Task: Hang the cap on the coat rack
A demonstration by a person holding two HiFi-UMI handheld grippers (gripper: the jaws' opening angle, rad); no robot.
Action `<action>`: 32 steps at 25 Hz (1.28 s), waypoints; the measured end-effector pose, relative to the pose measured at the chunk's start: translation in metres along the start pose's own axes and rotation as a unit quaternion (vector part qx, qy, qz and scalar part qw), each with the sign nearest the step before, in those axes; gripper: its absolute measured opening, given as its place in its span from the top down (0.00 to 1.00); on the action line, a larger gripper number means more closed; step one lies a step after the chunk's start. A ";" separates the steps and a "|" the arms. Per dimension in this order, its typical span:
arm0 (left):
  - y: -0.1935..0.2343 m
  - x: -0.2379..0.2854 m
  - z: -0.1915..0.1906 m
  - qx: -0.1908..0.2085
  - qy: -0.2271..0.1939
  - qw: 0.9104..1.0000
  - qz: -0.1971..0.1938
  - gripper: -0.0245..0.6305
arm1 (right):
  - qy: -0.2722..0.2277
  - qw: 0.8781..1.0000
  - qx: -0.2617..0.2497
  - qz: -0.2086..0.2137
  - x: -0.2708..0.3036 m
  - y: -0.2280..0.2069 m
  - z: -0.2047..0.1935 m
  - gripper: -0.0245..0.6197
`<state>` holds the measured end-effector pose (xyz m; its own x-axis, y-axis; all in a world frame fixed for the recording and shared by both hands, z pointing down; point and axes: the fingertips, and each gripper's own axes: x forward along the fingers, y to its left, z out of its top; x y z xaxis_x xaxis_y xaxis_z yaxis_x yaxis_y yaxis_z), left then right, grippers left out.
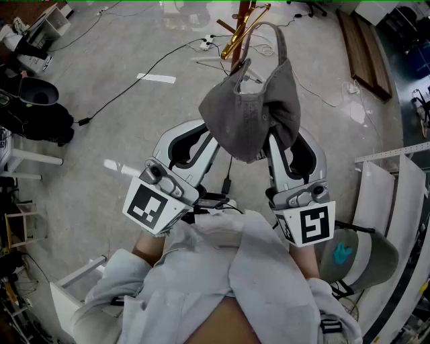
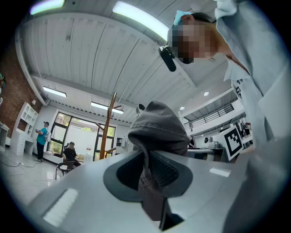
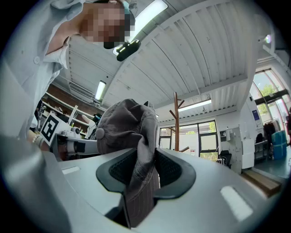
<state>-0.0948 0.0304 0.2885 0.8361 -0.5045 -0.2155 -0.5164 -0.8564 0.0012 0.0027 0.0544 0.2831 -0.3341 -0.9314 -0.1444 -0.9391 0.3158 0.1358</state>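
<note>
The grey cap (image 1: 248, 111) is being held aloft just short of the far wooden coat rack (image 1: 243, 27), pinched by both the left gripper (image 1: 205, 144) and the right gripper (image 1: 282, 151), and a forward reach onto a peg is likely being called for next.

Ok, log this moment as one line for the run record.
left gripper: shut on cap | right gripper: shut on cap | cap: held up between both, short of coat rack | hung: not yet
</note>
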 end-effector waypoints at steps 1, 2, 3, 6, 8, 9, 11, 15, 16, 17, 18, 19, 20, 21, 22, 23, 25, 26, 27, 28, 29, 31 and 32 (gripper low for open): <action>0.000 0.000 0.001 0.000 0.000 1.000 0.000 0.89 | 0.000 1.000 -0.001 0.000 0.000 0.000 0.001 0.76; 0.000 0.000 0.001 0.001 -0.001 1.000 0.000 0.89 | -0.001 1.000 -0.001 0.000 0.000 0.000 0.001 0.76; 0.000 0.000 0.002 0.001 -0.001 1.000 0.000 0.89 | -0.001 1.000 -0.002 0.000 0.000 0.000 0.002 0.76; 0.001 0.000 0.003 0.000 -0.002 1.000 0.001 0.89 | -0.002 1.000 -0.003 0.000 0.001 0.001 0.004 0.76; 0.001 -0.001 0.004 0.003 -0.002 1.000 -0.001 0.89 | -0.002 1.000 -0.003 0.000 0.002 0.001 0.004 0.76; 0.001 0.000 0.004 0.004 -0.002 1.000 -0.003 0.89 | -0.002 1.000 -0.003 -0.001 0.002 0.001 0.004 0.76; 0.000 0.001 0.004 0.008 -0.001 1.000 -0.008 0.89 | -0.001 1.000 -0.003 -0.003 0.001 0.000 0.004 0.76; 0.001 0.001 0.006 0.007 -0.006 1.000 -0.012 0.89 | -0.001 1.000 -0.009 -0.007 0.000 0.001 0.006 0.76; 0.001 0.001 0.006 0.004 -0.008 1.000 -0.012 0.89 | -0.001 1.000 -0.010 -0.008 0.000 0.001 0.007 0.76; 0.001 0.002 0.006 0.002 -0.010 1.000 -0.012 0.89 | -0.001 1.000 -0.010 -0.010 0.000 0.001 0.007 0.76; 0.001 0.002 0.007 -0.001 -0.011 1.000 -0.013 0.89 | -0.001 1.000 -0.009 -0.011 0.000 0.001 0.008 0.76; 0.001 0.002 0.007 -0.003 -0.013 1.000 -0.015 0.89 | -0.001 1.000 -0.007 -0.013 -0.001 0.001 0.008 0.76; 0.000 0.002 0.008 -0.003 -0.014 1.000 -0.017 0.89 | -0.001 1.000 -0.005 -0.015 -0.002 0.000 0.008 0.76; -0.001 0.002 0.009 -0.003 -0.016 1.000 -0.020 0.89 | -0.002 1.000 -0.003 -0.018 -0.002 0.000 0.008 0.76; -0.001 0.002 0.009 -0.003 -0.017 1.000 -0.022 0.89 | -0.002 1.000 -0.002 -0.021 -0.003 0.000 0.008 0.76; -0.002 0.002 0.009 -0.003 -0.017 1.000 -0.024 0.89 | -0.002 1.000 -0.002 -0.024 -0.004 0.000 0.008 0.76; -0.001 0.002 0.008 -0.003 -0.018 0.999 -0.028 0.89 | -0.002 1.000 -0.002 -0.028 -0.004 0.001 0.007 0.76; -0.001 0.002 0.007 -0.005 -0.018 0.999 -0.031 0.89 | -0.001 1.000 -0.002 -0.030 -0.005 0.001 0.006 0.76; -0.001 0.002 0.005 -0.006 -0.018 0.999 -0.034 0.89 | 0.000 0.999 -0.003 -0.032 -0.005 0.001 0.004 0.76; -0.001 0.002 0.003 -0.008 -0.017 0.999 -0.038 0.89 | 0.002 0.999 -0.004 -0.033 -0.006 0.001 0.003 0.76; -0.001 0.002 0.001 -0.008 -0.016 0.999 -0.042 0.89 | 0.004 0.999 -0.006 -0.035 -0.006 0.000 0.001 0.76; -0.002 0.003 -0.001 -0.008 -0.017 0.999 -0.046 0.89 | 0.006 0.999 -0.008 -0.038 -0.007 0.000 0.000 0.76; -0.002 0.004 0.000 -0.009 -0.019 0.999 -0.046 0.89 | 0.007 0.999 -0.008 -0.040 -0.007 -0.001 0.000 0.76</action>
<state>-0.0905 0.0300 0.2880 0.8724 -0.4190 -0.2518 -0.4338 -0.9010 -0.0034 0.0057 0.0613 0.2837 -0.2574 -0.9557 -0.1425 -0.9611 0.2380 0.1401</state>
